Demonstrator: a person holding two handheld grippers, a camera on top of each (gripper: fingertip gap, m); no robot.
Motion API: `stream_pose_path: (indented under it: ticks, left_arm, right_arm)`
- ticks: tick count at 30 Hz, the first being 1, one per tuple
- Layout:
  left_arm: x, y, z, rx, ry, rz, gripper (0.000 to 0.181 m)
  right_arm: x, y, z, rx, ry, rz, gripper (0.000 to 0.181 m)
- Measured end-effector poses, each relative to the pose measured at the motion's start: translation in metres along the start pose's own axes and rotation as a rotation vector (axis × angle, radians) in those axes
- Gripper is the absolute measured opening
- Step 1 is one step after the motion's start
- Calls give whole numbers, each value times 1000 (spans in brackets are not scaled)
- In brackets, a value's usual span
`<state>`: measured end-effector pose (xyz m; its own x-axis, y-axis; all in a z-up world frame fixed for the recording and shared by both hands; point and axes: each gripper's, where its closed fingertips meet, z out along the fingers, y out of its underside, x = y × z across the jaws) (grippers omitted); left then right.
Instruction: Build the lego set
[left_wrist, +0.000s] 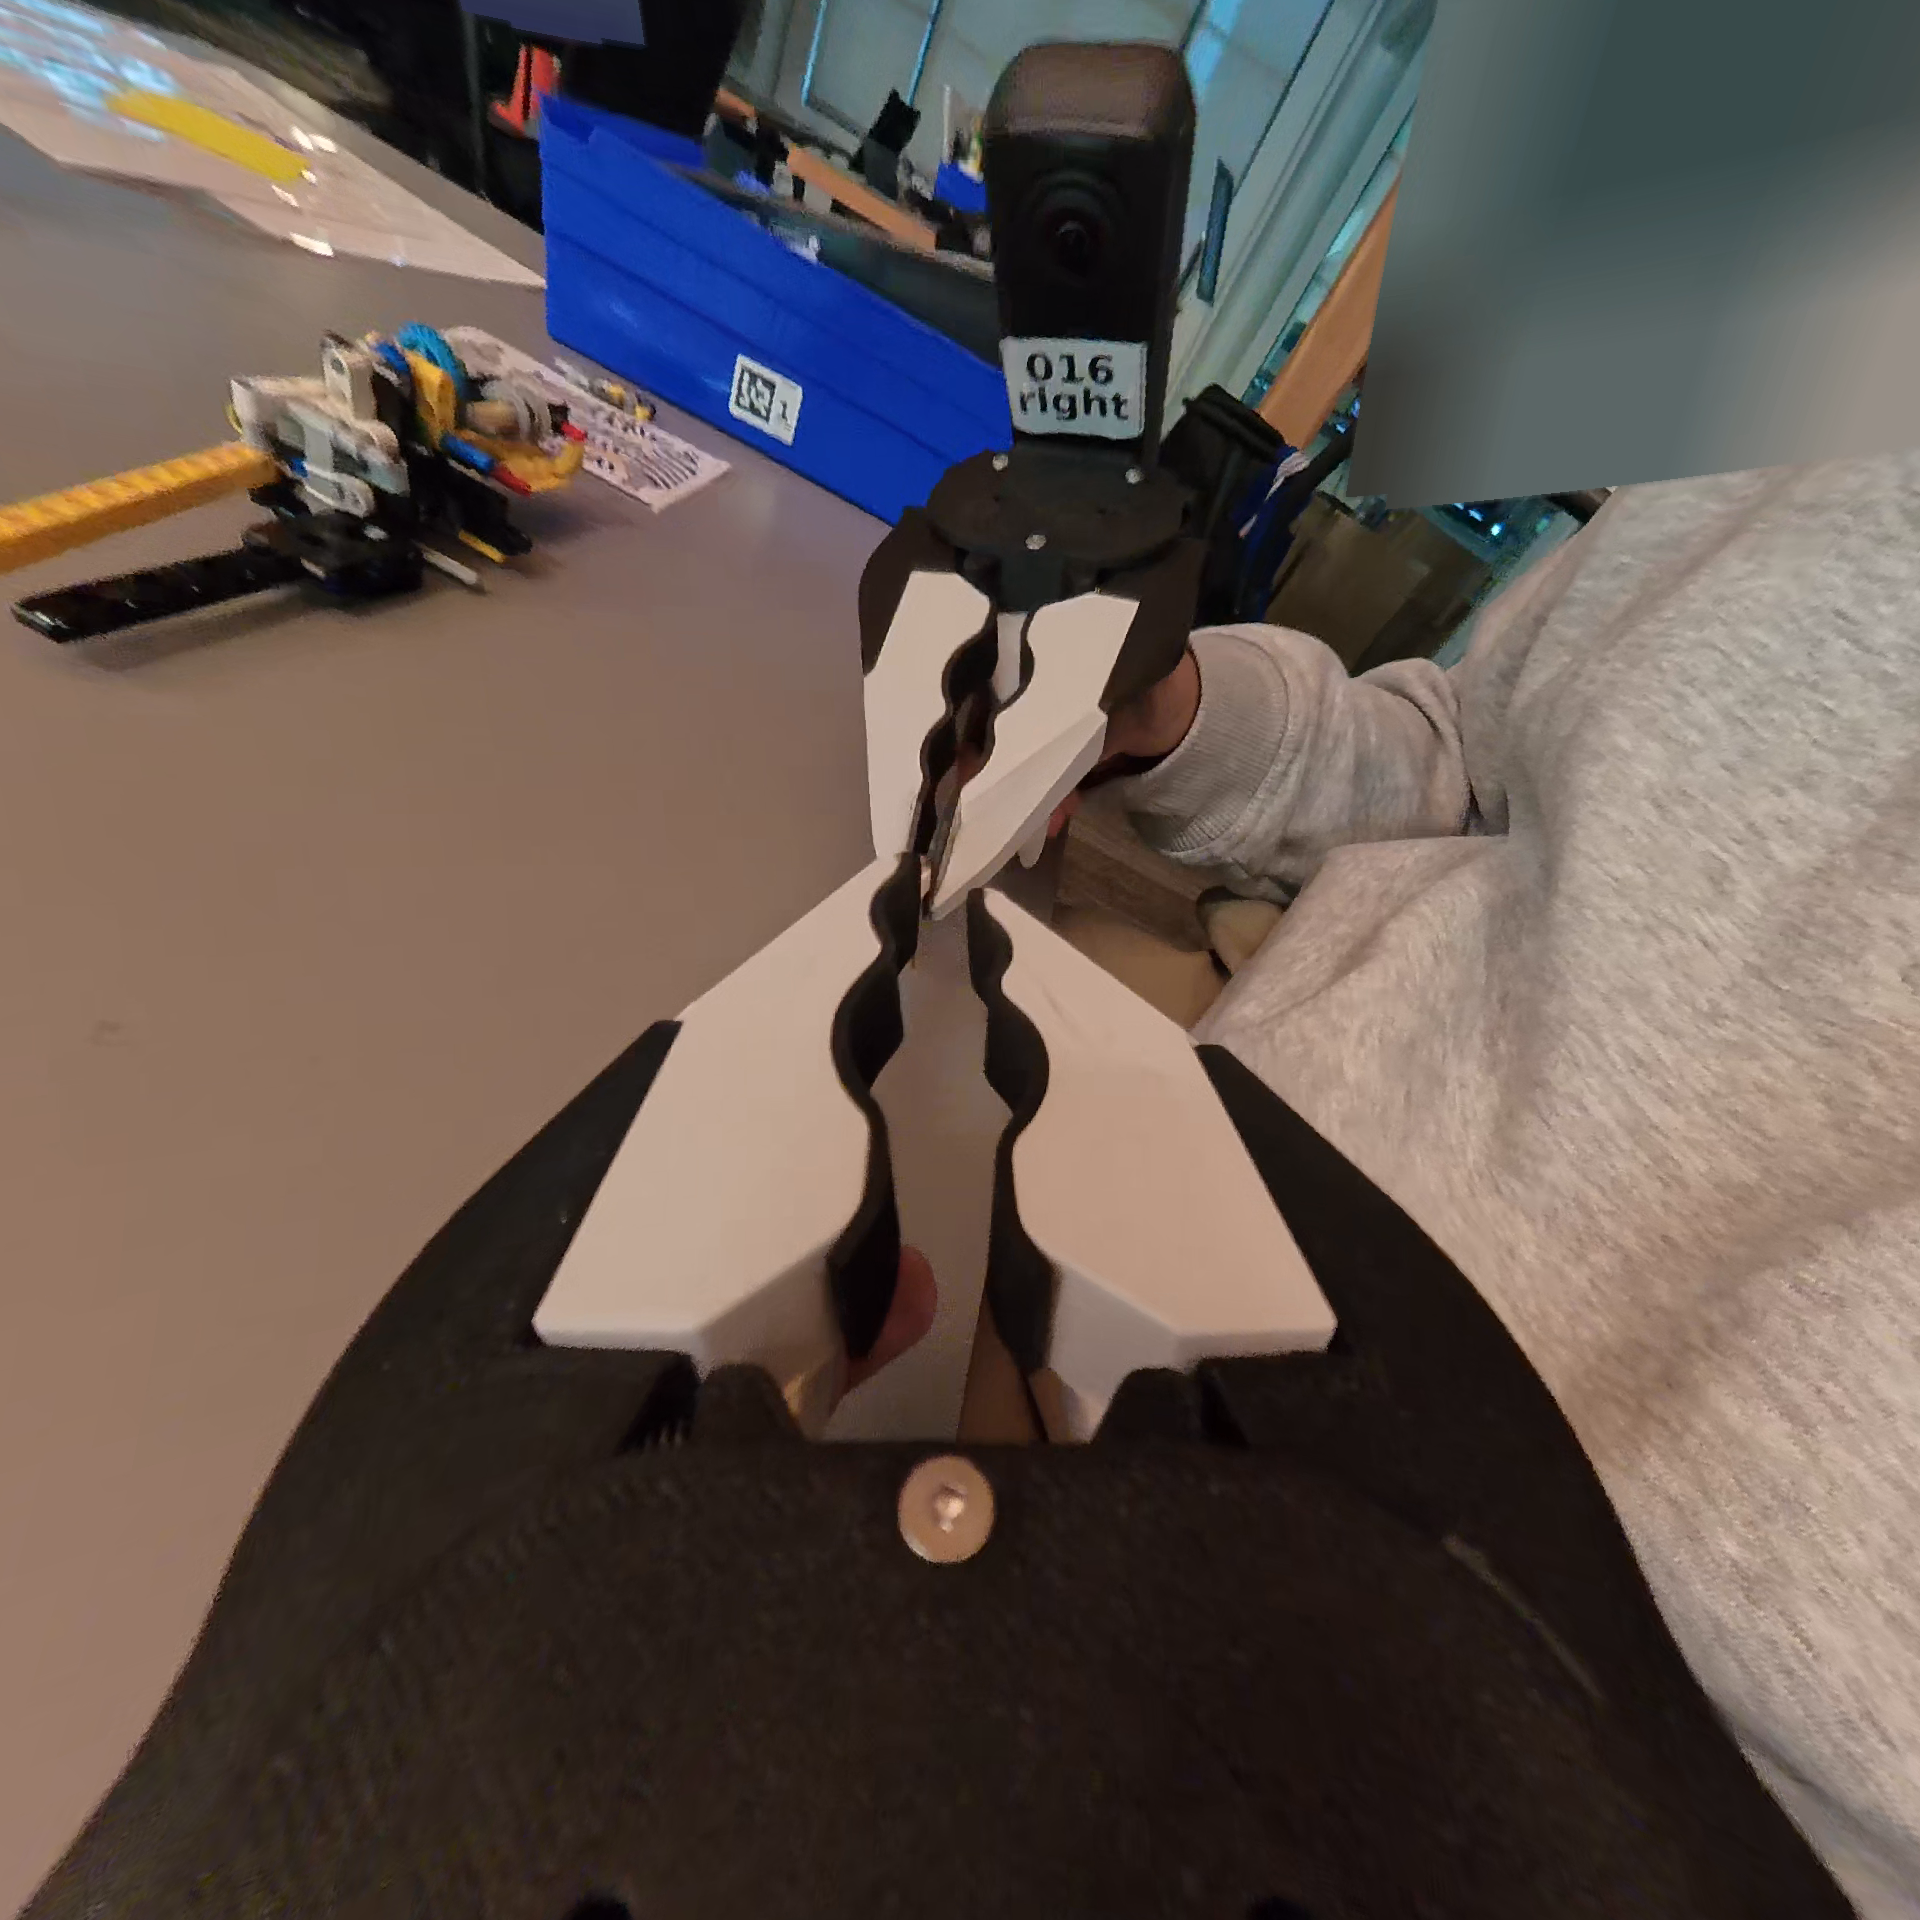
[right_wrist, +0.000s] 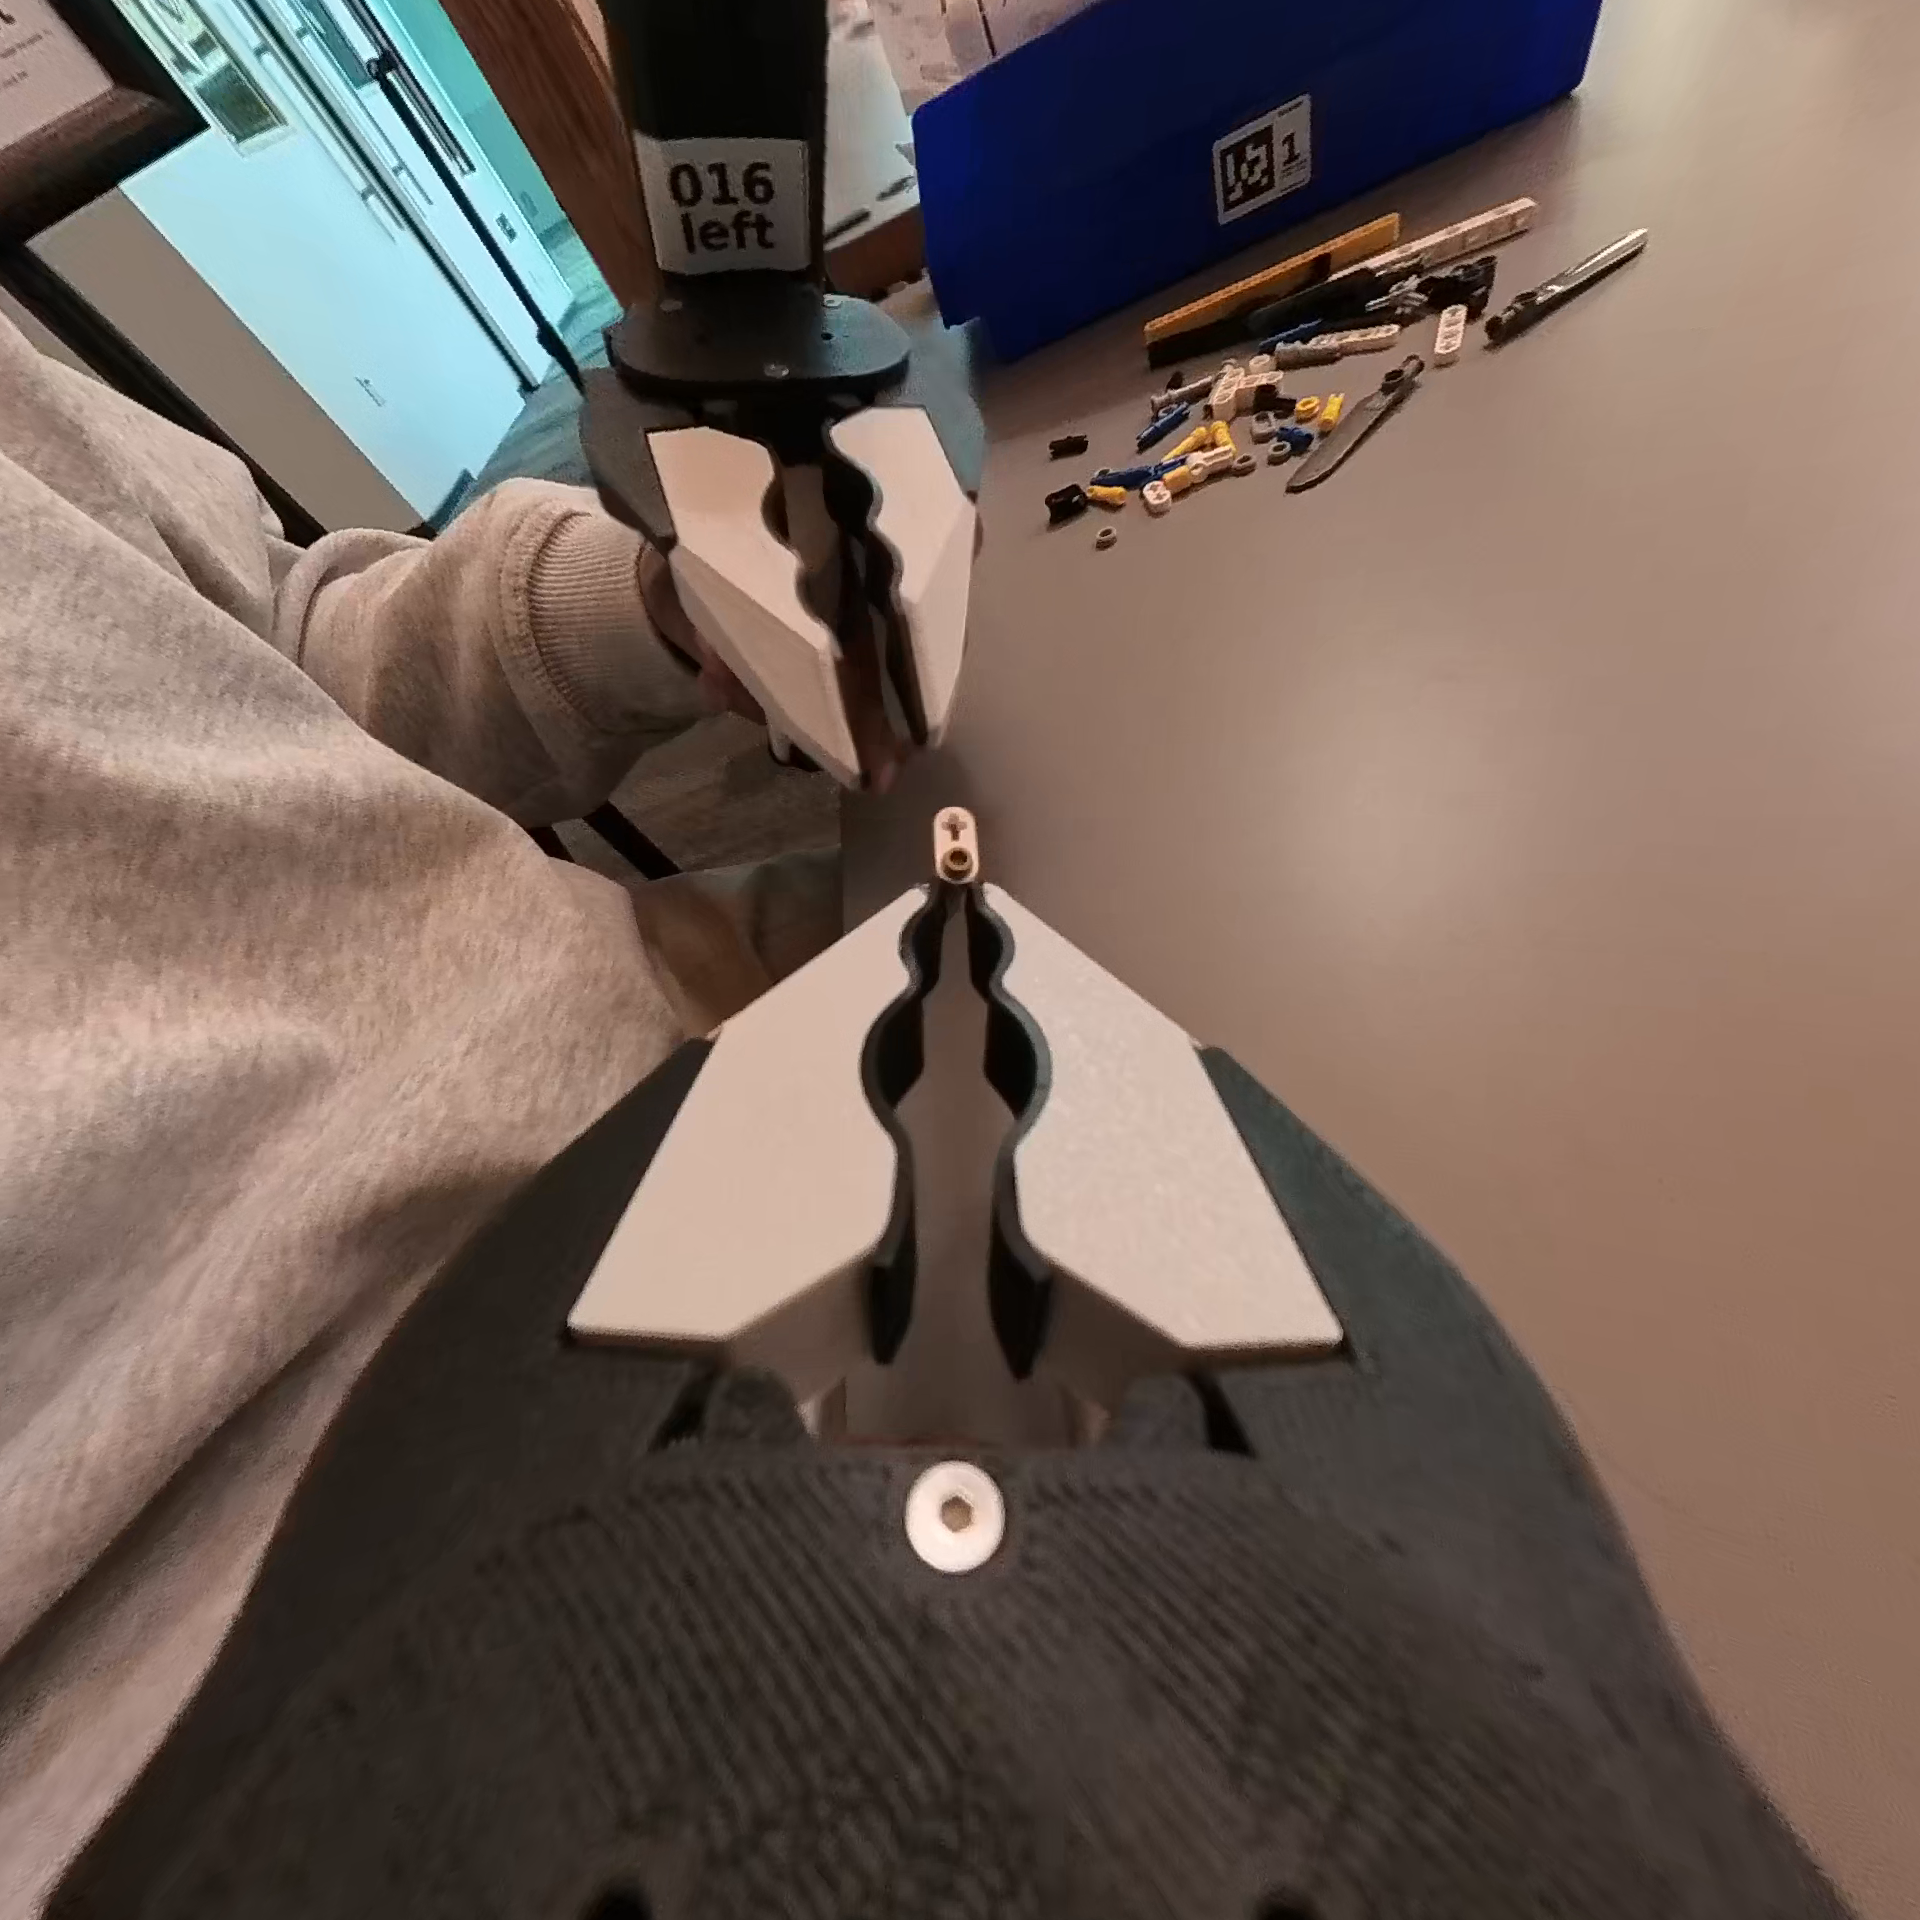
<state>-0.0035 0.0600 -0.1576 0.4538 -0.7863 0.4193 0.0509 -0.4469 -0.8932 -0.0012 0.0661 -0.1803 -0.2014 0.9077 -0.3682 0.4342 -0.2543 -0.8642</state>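
My right gripper (right_wrist: 953, 891) is shut on a small white lego connector (right_wrist: 953, 844) with a cross hole, which sticks out past its tips above the table (right_wrist: 1455, 831). My left gripper (left_wrist: 938, 899) faces it tip to tip, its jaws a little apart with nothing between them. In the right wrist view the left gripper (right_wrist: 883, 758) hangs just above and left of the connector, not touching it. In the left wrist view the right gripper (left_wrist: 935, 883) reaches in between my left fingertips. A part-built lego model (left_wrist: 384, 436) with a yellow beam lies far left.
A blue bin (right_wrist: 1247, 135) stands at the back; it also shows in the left wrist view (left_wrist: 727, 312). Several loose lego parts (right_wrist: 1226, 436) and long beams (right_wrist: 1268, 281) lie before it. Instruction sheets (left_wrist: 208, 156) and a sticker sheet (left_wrist: 634, 447) lie on the table. Grey sleeves (right_wrist: 260, 831) flank the grippers. The tips of both grippers are at nearly the same place. The right tips stand about 20 cm off the part-built lego model (left_wrist: 384, 436).
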Motion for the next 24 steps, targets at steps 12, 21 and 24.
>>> stream_pose_path:
  ticks: [12, 21, 24]
  left_arm:
    - [-8, 15, 9, -150, -188, 258, 8]
    - [-35, -9, -12, 16, -265, 58, 0]
    - [-39, -15, -17, 62, -273, 42, 0]
  right_arm:
    - [-4, -2, -3, 30, -109, 169, 0]
    - [-2, 2, -1, -3, -51, 99, 0]
    - [-1, 4, 1, -25, -32, 74, 0]
